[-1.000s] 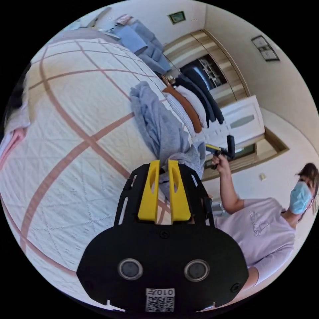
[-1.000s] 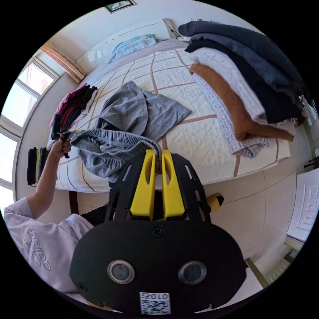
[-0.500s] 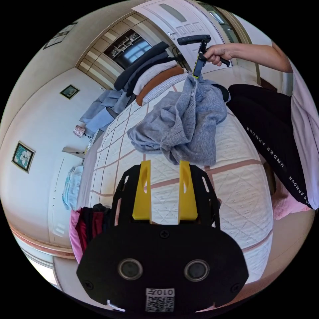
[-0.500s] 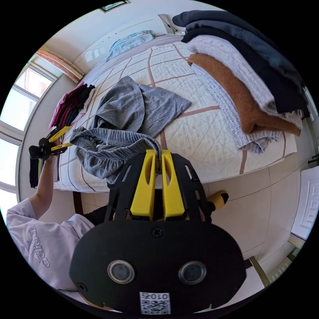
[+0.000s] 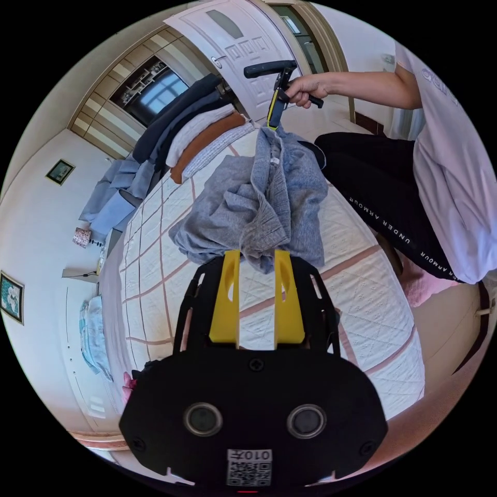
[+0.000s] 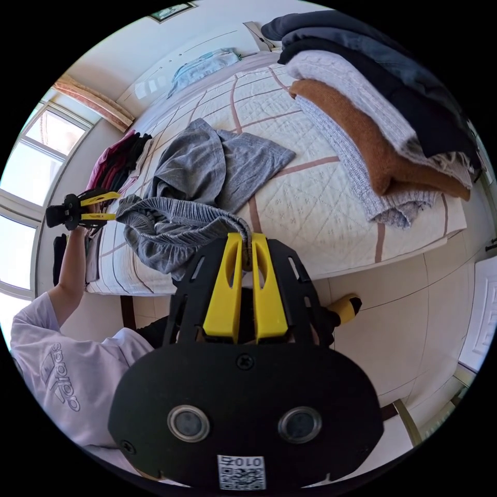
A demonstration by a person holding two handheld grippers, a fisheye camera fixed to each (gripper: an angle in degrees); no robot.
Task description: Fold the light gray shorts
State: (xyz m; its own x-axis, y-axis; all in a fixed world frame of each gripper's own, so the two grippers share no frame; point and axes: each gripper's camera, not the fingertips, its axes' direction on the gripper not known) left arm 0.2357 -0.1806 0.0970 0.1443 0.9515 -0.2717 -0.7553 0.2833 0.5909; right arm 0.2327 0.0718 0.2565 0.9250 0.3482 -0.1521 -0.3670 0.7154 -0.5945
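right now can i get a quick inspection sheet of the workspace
surface: quilted bed cover with pink stripes.
job's things: gray shorts bunched near the bed's edge, waistband lifted.
clutter: stack of folded sweaters; dark and pink clothes pile at the far side.
grippers: right gripper shut on the waistband; left gripper open beside the shorts.
cables: nothing seen.
surroundings: person in a light T-shirt, window, white door, tiled floor.
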